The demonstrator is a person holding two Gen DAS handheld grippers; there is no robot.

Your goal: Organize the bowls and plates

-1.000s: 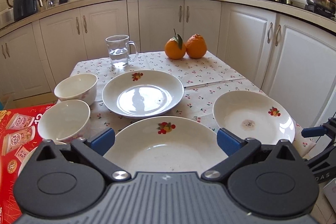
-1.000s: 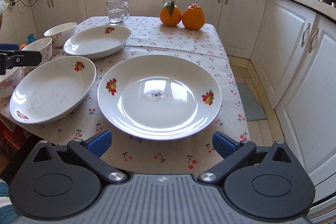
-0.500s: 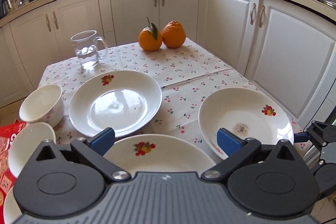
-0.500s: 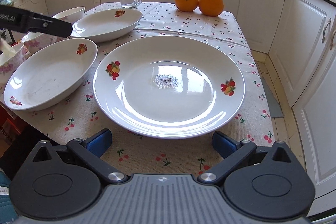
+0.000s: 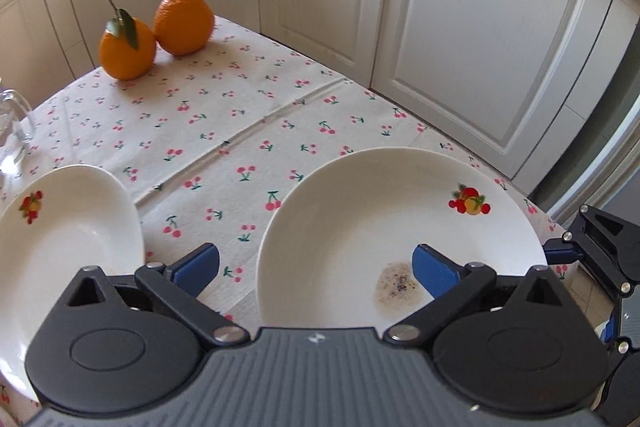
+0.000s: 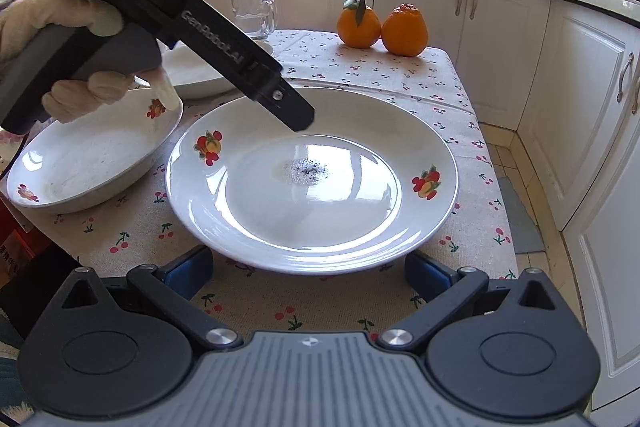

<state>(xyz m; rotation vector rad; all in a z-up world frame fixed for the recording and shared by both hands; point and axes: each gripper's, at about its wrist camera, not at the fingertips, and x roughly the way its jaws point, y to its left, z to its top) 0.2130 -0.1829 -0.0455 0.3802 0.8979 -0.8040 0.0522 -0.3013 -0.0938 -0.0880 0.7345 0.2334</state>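
**Left tool closing in on soiled plate**

Left tool [image 5: 316, 269] was wide apart, starting to close; one pad over the white fruit-print plate [image 5: 400, 227], the other outside its near-left rim. Right tool [image 6: 308, 273] was apart, empty, plate just ahead. Advice: straddle the rim squarely before clamping.

- "GenRobot.AI", white lettering, runs along the black side of the left gripper [image 6: 298, 121], seen from the right wrist view
- "DAS", white, stands on the upper rear end of that gripper's body; a smaller line beneath it is too fine to read
- No other marking is legible
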